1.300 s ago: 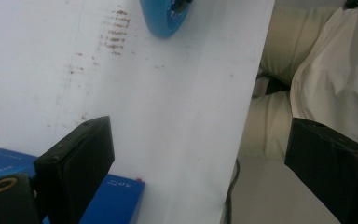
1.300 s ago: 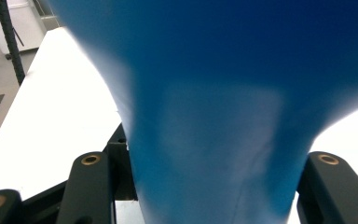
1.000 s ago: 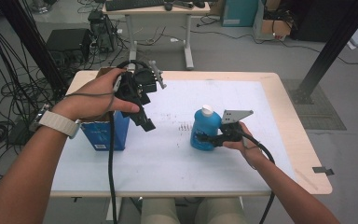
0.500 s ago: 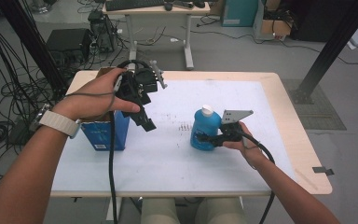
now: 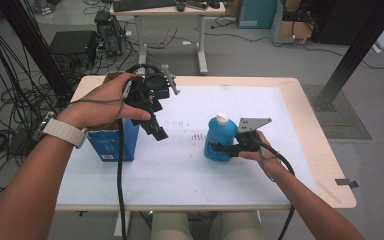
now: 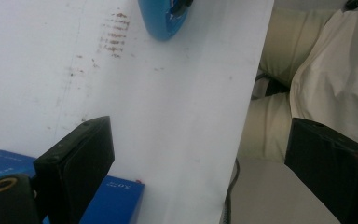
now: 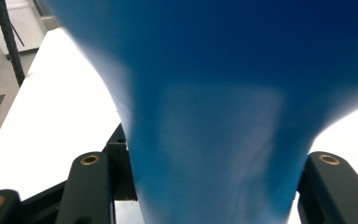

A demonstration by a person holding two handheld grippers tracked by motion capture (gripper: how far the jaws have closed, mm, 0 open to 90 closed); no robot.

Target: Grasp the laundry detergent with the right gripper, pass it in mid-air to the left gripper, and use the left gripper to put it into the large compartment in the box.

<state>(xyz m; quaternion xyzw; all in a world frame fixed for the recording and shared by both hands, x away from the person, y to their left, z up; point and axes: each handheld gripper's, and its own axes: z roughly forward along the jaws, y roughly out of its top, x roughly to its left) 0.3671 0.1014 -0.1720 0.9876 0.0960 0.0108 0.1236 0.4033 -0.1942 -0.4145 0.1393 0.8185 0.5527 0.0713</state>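
Nearest me, at about five o'clock on the white desk, my right hand-held gripper is pinching the blue bottle low on its body, one black jaw on each side where the plastic narrows to a waist; in the right gripper view that waist sits squarely between the jaws. The bottle stands upright just right of the desk's middle, its white cap on top. I judge it a stiff moulded plastic bottle with some give in the walls, smooth and likely a little slippery, and if it is full, bottom-heavy enough to swing when lifted. The waist is the sensible place to hold it, since the flare above and below should keep it from sliding through; squeezing harder than needed could dent the wall. Farther out, toward ten o'clock, my left hand-held gripper hangs above the desk with its jaws spread wide and nothing between them, tipped down toward the surface. Under it, at nine o'clock, a blue carton stands near the left edge, well apart from the bottle. Between the two, at the middle of the desk, lies a faint patch of small dark marks.
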